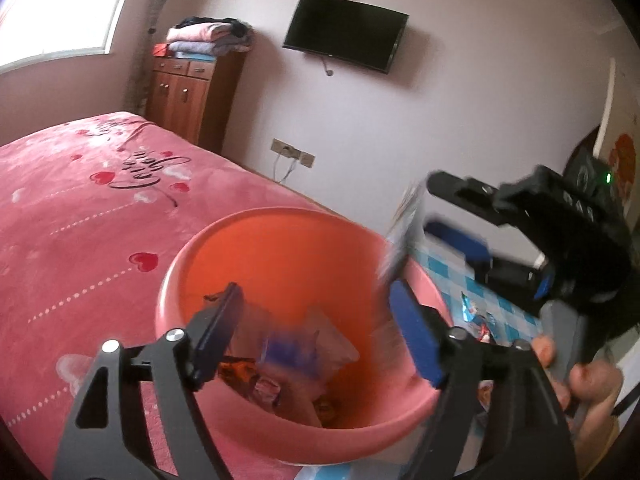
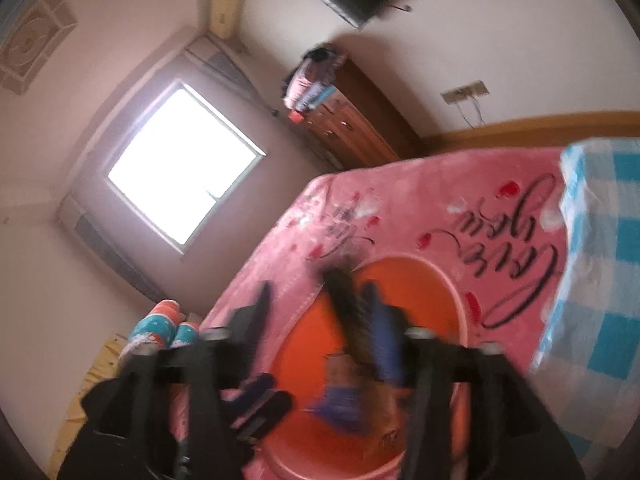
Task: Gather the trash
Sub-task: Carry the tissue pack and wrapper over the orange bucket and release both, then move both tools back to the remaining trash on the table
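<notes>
A pink bin (image 1: 192, 256) with several wrappers (image 1: 288, 364) inside sits on the pink bedspread. My left gripper (image 1: 316, 340) is open over the bin's mouth, with nothing between its fingers. My right gripper (image 1: 436, 208) is open above the bin's right rim, and a blurred wrapper (image 1: 404, 240) hangs in the air by its fingers. In the right wrist view my right gripper (image 2: 320, 320) is open above the bin (image 2: 440, 276), and a dark blurred wrapper (image 2: 348, 308) lies against its right finger.
The bed with the pink heart bedspread (image 1: 80, 220) fills the left. A blue checked cloth (image 1: 452, 276) with a shiny wrapper (image 1: 476, 316) on it lies right of the bin. A wooden cabinet (image 1: 188, 96) and a wall television (image 1: 344, 32) stand behind.
</notes>
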### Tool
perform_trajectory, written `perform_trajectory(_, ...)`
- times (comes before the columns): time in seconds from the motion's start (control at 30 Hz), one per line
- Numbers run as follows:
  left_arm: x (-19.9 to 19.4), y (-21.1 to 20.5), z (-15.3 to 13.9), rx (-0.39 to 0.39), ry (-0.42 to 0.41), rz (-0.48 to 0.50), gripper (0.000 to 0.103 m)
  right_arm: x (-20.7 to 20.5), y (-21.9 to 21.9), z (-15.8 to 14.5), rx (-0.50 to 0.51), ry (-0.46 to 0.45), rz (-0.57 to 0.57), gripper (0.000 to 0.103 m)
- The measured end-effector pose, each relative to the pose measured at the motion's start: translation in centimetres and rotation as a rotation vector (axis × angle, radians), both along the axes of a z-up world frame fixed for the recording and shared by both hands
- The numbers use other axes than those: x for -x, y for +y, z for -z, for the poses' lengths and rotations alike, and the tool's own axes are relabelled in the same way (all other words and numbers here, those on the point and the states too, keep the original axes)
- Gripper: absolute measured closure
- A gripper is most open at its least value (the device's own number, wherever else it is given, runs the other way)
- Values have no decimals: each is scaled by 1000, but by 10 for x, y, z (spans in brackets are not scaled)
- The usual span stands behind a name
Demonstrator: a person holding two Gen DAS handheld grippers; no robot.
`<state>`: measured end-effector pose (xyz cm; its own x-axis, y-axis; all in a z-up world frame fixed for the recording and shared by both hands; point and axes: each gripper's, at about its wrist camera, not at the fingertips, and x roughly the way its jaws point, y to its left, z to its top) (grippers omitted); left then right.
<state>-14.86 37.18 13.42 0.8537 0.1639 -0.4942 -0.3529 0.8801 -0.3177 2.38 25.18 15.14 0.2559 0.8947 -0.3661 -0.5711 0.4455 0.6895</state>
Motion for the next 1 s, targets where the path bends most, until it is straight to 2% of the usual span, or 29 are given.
perform_trajectory(0.03,1,2,1,3,2,-11,16,0,-4,4,7,-3,20,30)
perform_trajectory(0.1,3,3,3,7,7,-21,14,1,-14,6,18,-17,41,28)
perform_trajectory(0.17,4,3,4,5,11,-24,10,6,-26,3,42,-57,82,16)
perform_trajectory(0.33,11,-3,3,-8,-1,-15,8,22,-63,-2,94,-145,176,8)
perform_trajectory(0.57,21,-24,-5,-40,-64,21,8,38,-106,10,140,-197,253,8)
perform_trajectory(0.8,29,-55,-14,-83,-171,62,7,62,-147,21,147,-263,316,8)
perform_trajectory(1.0,30,-84,-16,-174,-218,108,7,80,-184,26,138,-306,362,5)
